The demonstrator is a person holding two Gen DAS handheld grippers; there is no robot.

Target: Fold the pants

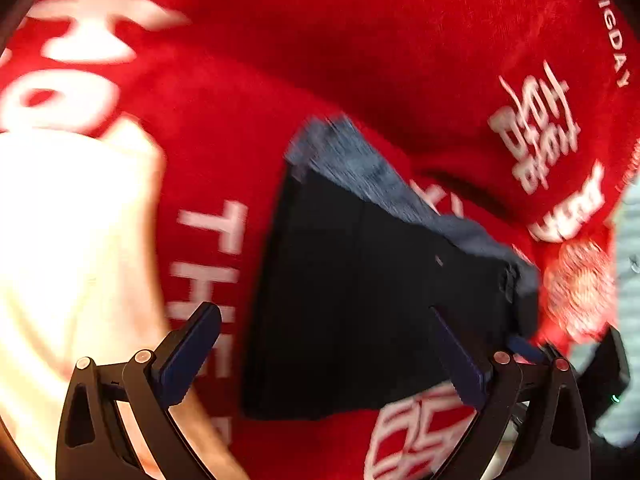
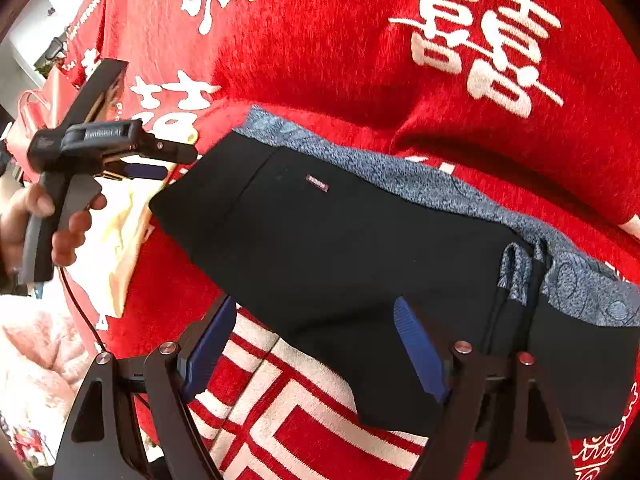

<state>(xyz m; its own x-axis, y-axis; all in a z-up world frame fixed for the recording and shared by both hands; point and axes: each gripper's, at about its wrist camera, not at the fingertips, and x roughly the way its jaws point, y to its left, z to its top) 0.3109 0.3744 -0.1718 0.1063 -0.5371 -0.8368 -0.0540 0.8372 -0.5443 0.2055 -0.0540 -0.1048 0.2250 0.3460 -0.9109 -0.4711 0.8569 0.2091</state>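
— Pants lie folded on the red blanket in our left wrist view, black with a blue patterned lining showing along the far edge. Our left gripper hangs over them, jaws spread wide, gripping nothing.

— In our right wrist view the pants sit on the same blanket. Our right gripper is released too, one blue pad above the cloth. We see the left gripper beside the far corner, held by a hand.
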